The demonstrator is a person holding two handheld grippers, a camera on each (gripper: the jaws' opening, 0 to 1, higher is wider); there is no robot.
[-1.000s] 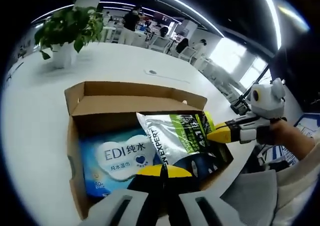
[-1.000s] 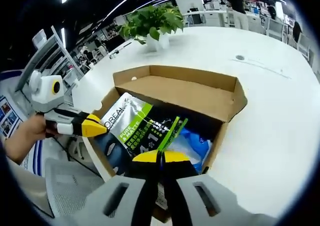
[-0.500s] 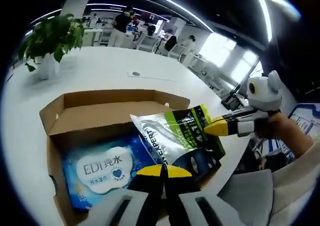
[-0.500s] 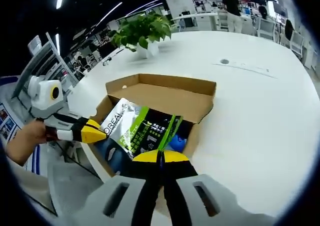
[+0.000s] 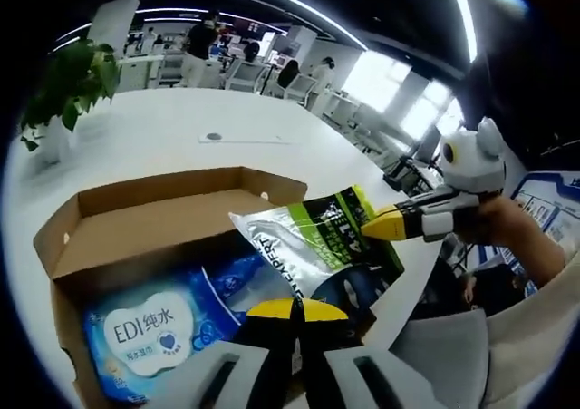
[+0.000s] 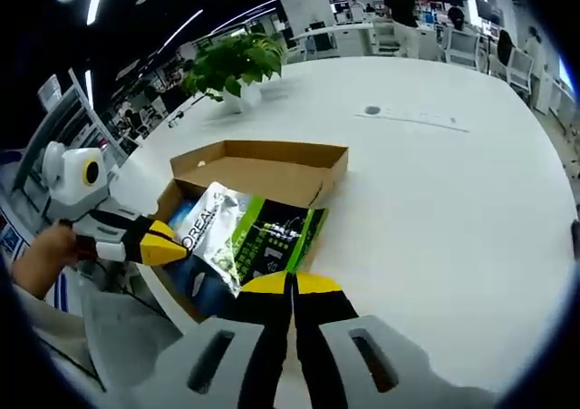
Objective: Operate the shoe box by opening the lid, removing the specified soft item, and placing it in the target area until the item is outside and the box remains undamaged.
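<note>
An open cardboard shoe box (image 5: 163, 187) (image 6: 263, 160) lies on the white table, its lid flap folded back. A silver, green and black soft pouch (image 5: 308, 241) (image 6: 249, 237) hangs lifted above the box's near side, stretched between both grippers. My left gripper (image 5: 290, 306) (image 6: 168, 243) is shut on the pouch's lower edge. From the opposite side, my right gripper (image 6: 292, 282) (image 5: 390, 223) is shut on the pouch's green corner. A blue pack of wet wipes (image 5: 149, 327) lies flat inside the box.
The white table (image 5: 181, 128) (image 6: 435, 182) spreads wide beyond the box. A potted plant (image 5: 68, 82) (image 6: 231, 64) stands at its far side. A grey chair seat (image 5: 444, 355) is close to the table's near edge. People and desks fill the background.
Both grippers have risen and pulled back with the pouch, which now hangs higher and further out over the box's near edge. More of the wipes pack shows.
</note>
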